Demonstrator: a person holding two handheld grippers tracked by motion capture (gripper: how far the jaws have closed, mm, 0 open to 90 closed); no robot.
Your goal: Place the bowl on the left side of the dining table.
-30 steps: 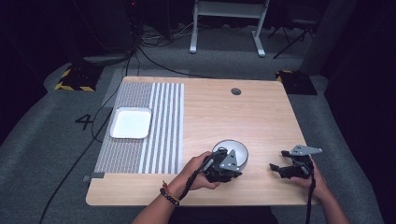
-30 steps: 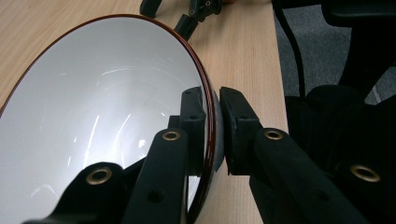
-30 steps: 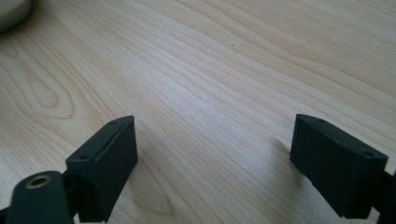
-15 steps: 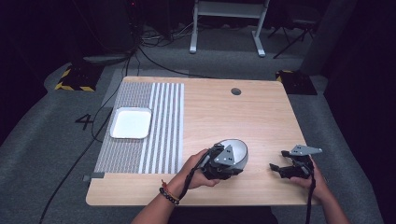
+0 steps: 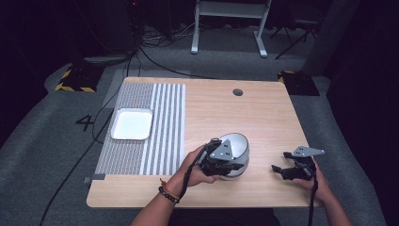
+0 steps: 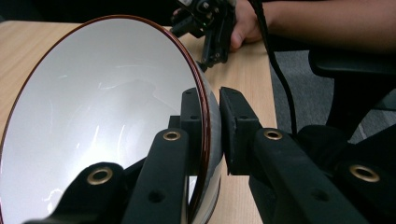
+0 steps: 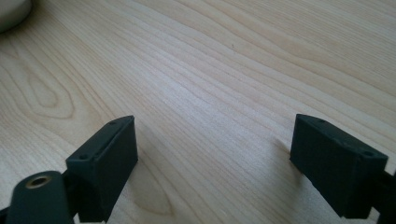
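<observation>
Near right on counter (image 5: 263, 117): bowl (image 5: 235, 148) tilted, mouth facing far-left, rim clamped by left claw (image 6: 210, 126); right claw (image 7: 212, 163) open, empty.

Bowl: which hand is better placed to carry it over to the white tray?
Left. Its claw is already clamped across the bowl rim, one pad inside, one outside, on the side nearer the white tray. The right claw is open over bare table, holding nothing, farther from the tray.
</observation>
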